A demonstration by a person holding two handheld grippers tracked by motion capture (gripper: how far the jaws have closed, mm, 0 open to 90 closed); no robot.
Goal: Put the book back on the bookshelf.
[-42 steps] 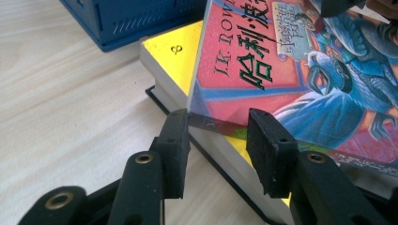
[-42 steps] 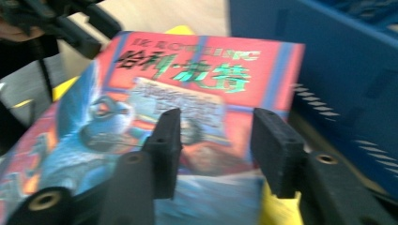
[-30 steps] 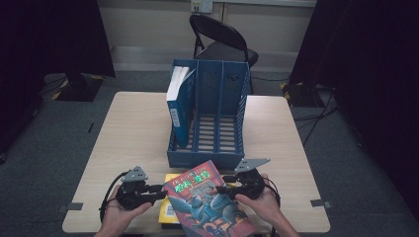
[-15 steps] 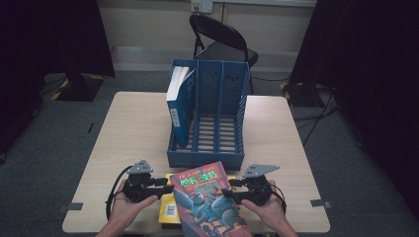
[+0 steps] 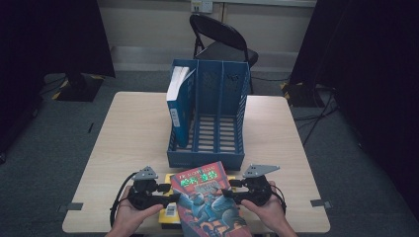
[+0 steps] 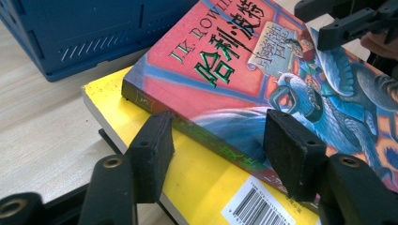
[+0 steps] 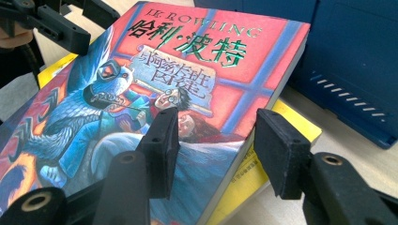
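Observation:
A red and blue illustrated storybook [image 5: 207, 197] lies slanted over a yellow book [image 5: 168, 213] at the table's front edge. My left gripper [image 5: 169, 192] is at its left side. In the left gripper view its jaws [image 6: 223, 145] have just been opening and straddle the storybook's [image 6: 244, 61] spine above the yellow book [image 6: 197, 173], no longer clamping it. My right gripper [image 5: 230, 188] is at the right side. In the right gripper view it [image 7: 216, 145] is shut on the storybook's [image 7: 202, 61] right edge, one pad on the cover, holding it raised off the yellow book [image 7: 248, 183].
A blue three-slot file rack [image 5: 205, 160] stands mid-table just behind the books, with a blue book [image 5: 179, 103] upright in its left slot. A black folding chair [image 5: 222, 39] sits beyond the light wooden table [image 5: 133, 138]. Bare tabletop lies left and right of the rack.
The storybook has swung a little and its top edge sits straighter between the two grippers. Both hands have stayed almost where they were.

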